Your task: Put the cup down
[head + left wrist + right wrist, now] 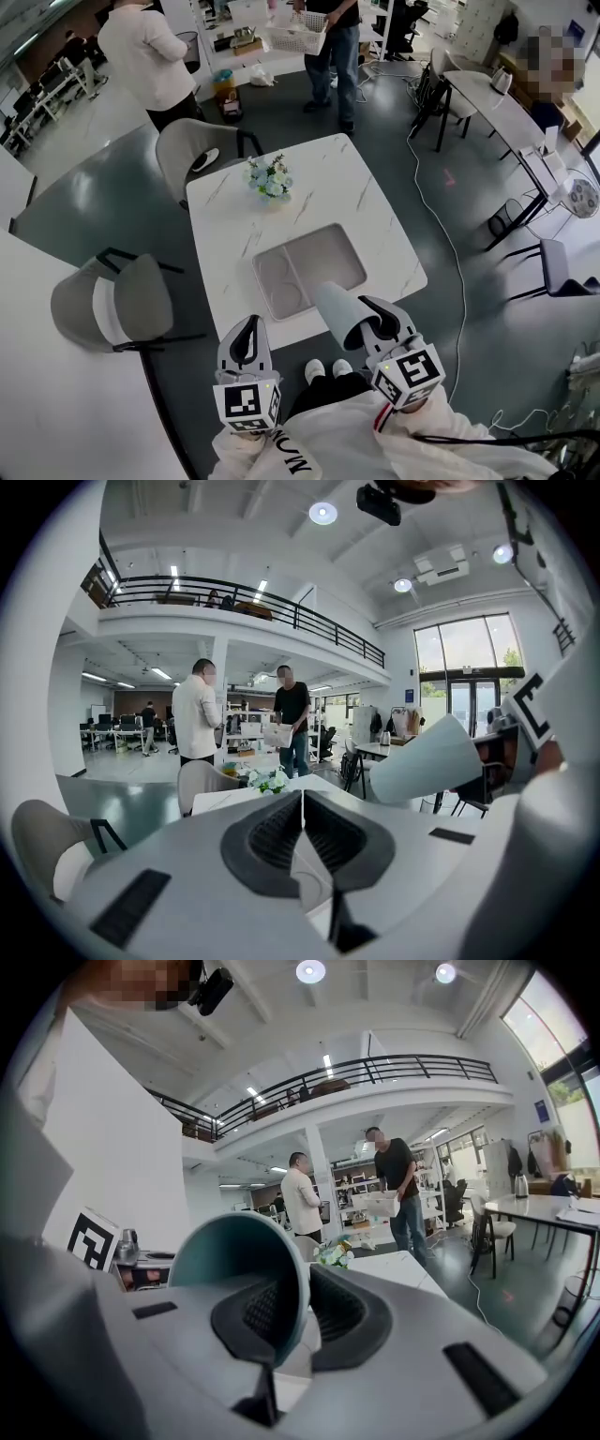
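Currently gripping a pale grey cup with a teal inside [334,311] in the right gripper [361,323], jaws clamped on the rim with one pad inside the mouth and one outside. Carried tipped on its side, mouth back toward the person, base pointing out over the near end of the shallow grey two-compartment tray [323,255] on the white marble-patterned square desk [323,173]. Alongside, to the left, the left gripper [251,326], jaws pressed together on nothing. Not yet down anywhere, so most likely partway through the carry, with the whole setting-down left to do. To do it well: first roll the wrist to bring the cup upright, base down, before losing any height. Choose a flat, bare spot, tray or desk top (cannot tell which from the task), and stay well apart from the small bunch of white and blue flowers [269,178] farther back. Lower slowly and squarely until the base sits flat all round; expect little resistance to tipping from a rim grip, and a likely roll from a slanted landing. Only then ease the jaws apart, and lift straight off the rim rather than sideways, to avoid dragging the wall over. Leave the left gripper clear of the path, ready to steady if needed.
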Action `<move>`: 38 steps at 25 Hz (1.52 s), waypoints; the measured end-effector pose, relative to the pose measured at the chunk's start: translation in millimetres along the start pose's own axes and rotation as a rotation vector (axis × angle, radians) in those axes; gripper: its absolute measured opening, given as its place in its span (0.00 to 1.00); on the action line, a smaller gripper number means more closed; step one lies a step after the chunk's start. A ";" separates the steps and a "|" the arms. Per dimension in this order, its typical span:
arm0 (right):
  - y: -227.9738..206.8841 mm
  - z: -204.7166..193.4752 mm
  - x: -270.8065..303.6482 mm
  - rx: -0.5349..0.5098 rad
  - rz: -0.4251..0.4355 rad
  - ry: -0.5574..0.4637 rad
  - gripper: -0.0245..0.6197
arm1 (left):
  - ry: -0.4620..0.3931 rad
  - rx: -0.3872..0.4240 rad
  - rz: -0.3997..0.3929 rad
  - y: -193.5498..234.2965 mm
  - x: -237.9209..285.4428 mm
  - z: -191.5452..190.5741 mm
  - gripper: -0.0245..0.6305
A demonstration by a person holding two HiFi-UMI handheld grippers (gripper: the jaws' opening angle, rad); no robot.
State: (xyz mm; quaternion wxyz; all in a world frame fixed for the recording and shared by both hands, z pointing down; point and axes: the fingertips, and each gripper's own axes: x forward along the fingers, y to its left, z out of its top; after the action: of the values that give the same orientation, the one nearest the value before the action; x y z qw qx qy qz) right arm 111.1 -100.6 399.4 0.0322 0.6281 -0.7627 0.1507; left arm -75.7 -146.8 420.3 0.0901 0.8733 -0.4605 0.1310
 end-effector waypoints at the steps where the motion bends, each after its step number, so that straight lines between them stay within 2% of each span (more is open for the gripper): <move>1: -3.4 1.1 2.2 0.000 0.000 0.003 0.09 | 0.004 0.000 0.002 -0.6 3.6 0.6 0.06; 11: -24.6 8.7 35.1 -0.010 0.080 0.021 0.09 | 0.014 0.007 0.076 2.2 29.5 10.0 0.06; 16: -28.9 12.4 44.2 -0.014 0.100 0.029 0.09 | 0.030 0.008 0.089 2.5 36.3 8.8 0.06; 29: -24.3 1.8 79.9 -0.049 0.133 0.082 0.09 | 0.047 -0.025 0.117 24.0 48.2 -6.4 0.06; 38: -23.5 -17.9 129.9 -0.110 0.169 0.157 0.09 | 0.052 -0.042 0.159 50.7 69.3 -28.6 0.06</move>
State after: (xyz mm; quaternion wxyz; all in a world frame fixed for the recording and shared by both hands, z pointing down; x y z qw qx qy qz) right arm 104.2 -222.9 452.0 0.1134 0.5452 -0.8151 0.1594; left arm -84.3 -221.3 470.9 0.1095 0.8281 -0.5286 0.1510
